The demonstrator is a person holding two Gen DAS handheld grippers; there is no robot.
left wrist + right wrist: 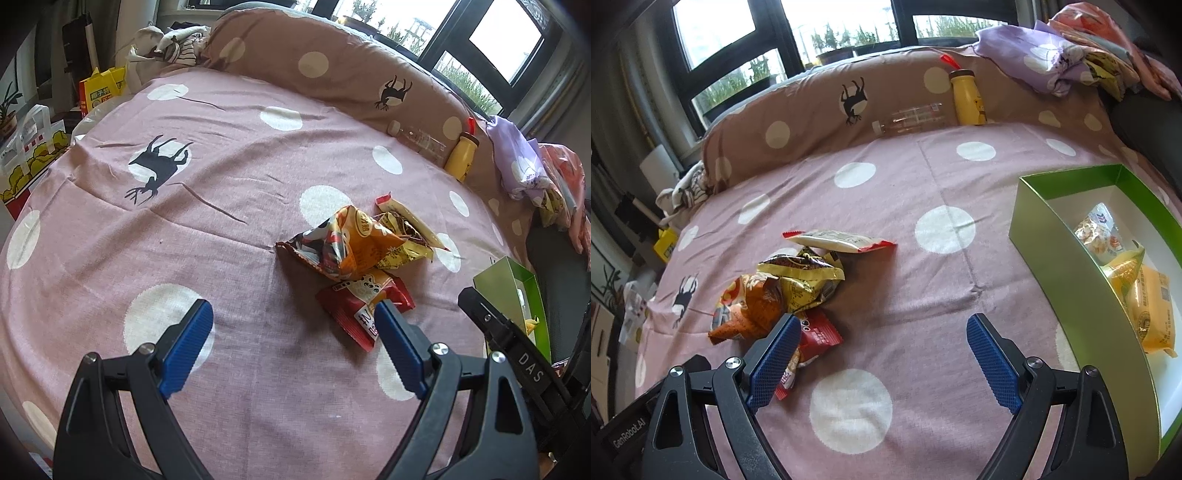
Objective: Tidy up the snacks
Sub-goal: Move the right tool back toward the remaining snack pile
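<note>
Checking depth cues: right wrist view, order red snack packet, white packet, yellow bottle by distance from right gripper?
From the right gripper:
1. red snack packet, beside its left finger
2. white packet, mid-bed, far side of the pile
3. yellow bottle, upright against the pillow

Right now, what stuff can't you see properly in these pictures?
- Red snack packet: right wrist view, partly behind the right gripper's finger.
- Green box: left wrist view, cut off by the other gripper's body.
- Packet lettering: too small in both views.
- Clear bottle's label: blurred.
</note>
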